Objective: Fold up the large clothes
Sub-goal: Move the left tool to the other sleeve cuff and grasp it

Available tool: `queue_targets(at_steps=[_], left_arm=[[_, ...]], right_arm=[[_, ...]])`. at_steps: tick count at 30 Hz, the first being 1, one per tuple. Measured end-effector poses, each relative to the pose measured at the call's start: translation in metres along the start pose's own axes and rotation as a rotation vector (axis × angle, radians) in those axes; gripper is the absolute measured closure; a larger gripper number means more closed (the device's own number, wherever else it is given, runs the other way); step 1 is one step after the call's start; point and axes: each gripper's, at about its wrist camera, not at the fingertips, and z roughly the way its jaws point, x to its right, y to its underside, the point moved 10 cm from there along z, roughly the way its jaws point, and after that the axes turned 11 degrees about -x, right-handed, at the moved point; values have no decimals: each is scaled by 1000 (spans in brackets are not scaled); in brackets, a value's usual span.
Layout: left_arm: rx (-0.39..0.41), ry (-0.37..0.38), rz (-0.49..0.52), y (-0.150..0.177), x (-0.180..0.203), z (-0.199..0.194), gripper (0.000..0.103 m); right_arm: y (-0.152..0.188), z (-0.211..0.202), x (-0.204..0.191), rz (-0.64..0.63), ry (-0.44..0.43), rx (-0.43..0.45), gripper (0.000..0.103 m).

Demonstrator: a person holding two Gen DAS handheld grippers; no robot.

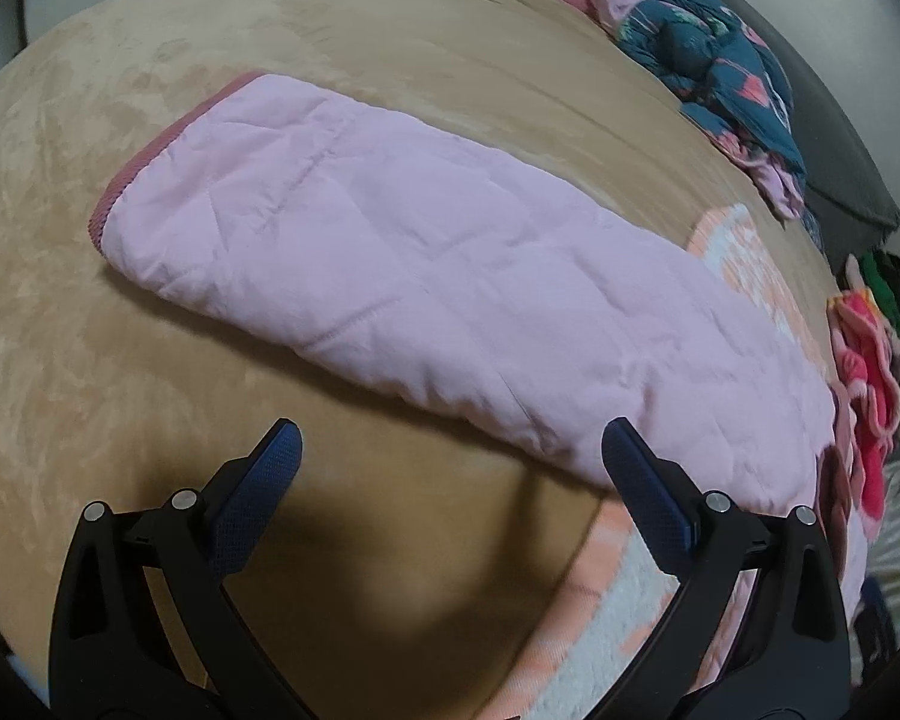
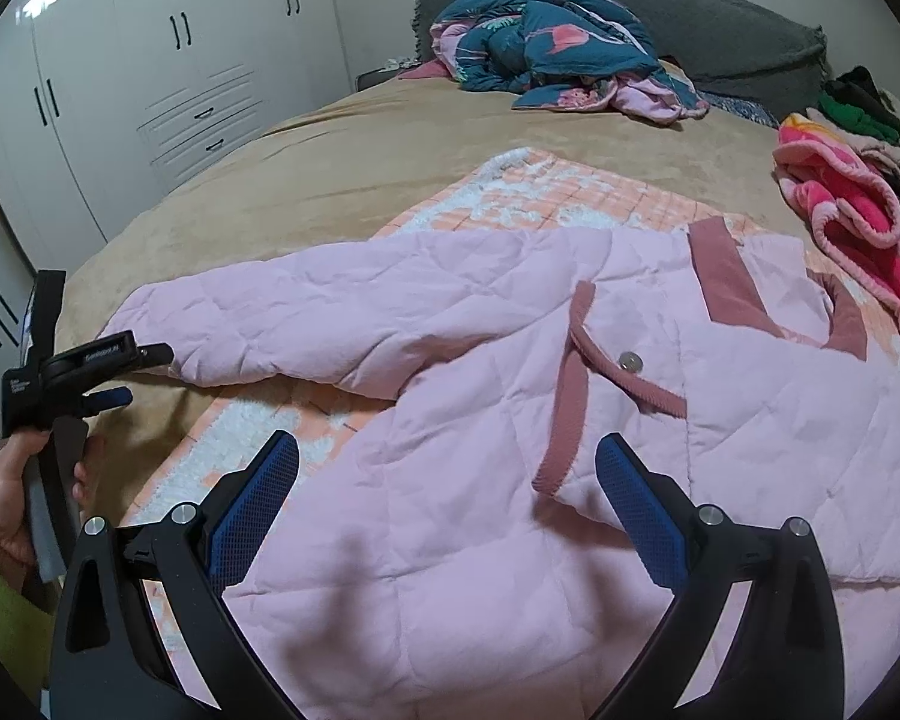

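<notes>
Quilted pale-pink jacket (image 2: 450, 420) with dusty-rose corduroy trim lies flat on a plush tan bedspread (image 1: 60, 360), sleeve (image 1: 360, 252) outstretched. Left gripper (image 1: 450, 456) and right gripper (image 2: 447, 468) hover above it, both spread wide and empty.

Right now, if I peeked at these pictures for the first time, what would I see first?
First, the big pink quilted jacket lying flat across the middle of the tan bed, one sleeve stretched out sideways. Both sets of blue-padded tongs, left and right, hang open just above it. Behind, a crumpled teal flamingo blanket lies near the grey headboard.
</notes>
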Motion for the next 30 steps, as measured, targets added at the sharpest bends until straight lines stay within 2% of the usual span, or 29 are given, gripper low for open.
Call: queue_targets(at_steps=[8,10,13,15,16,18,20,23,30], left_arm=[[23,-27,-44,-27,-15,10,9],[28,-32,-68,-33,-19,12,13],[37,-48,-94,-41,-24,12,32],[41,-45,-92,-45,-24,11,53],[48,-46,-83,-47,-22,9,58],[66,-52,-59,-50,-16,5,78],[88,-45,-20,-51,-6,-4,88],[127,-56,30,-53,10,-21,91],[197,-49,103,-59,43,-62,92]], right_arm=[[6,-3,21,43,14,-2,4],[6,-6,25,47,20,6,4],[6,-8,30,58,25,14,4],[6,-8,33,64,27,14,4],[7,-9,34,65,28,15,4],[8,-10,36,67,30,17,4],[9,-13,38,69,30,21,4],[11,-17,41,76,29,26,4],[13,-39,53,121,8,58,4]])
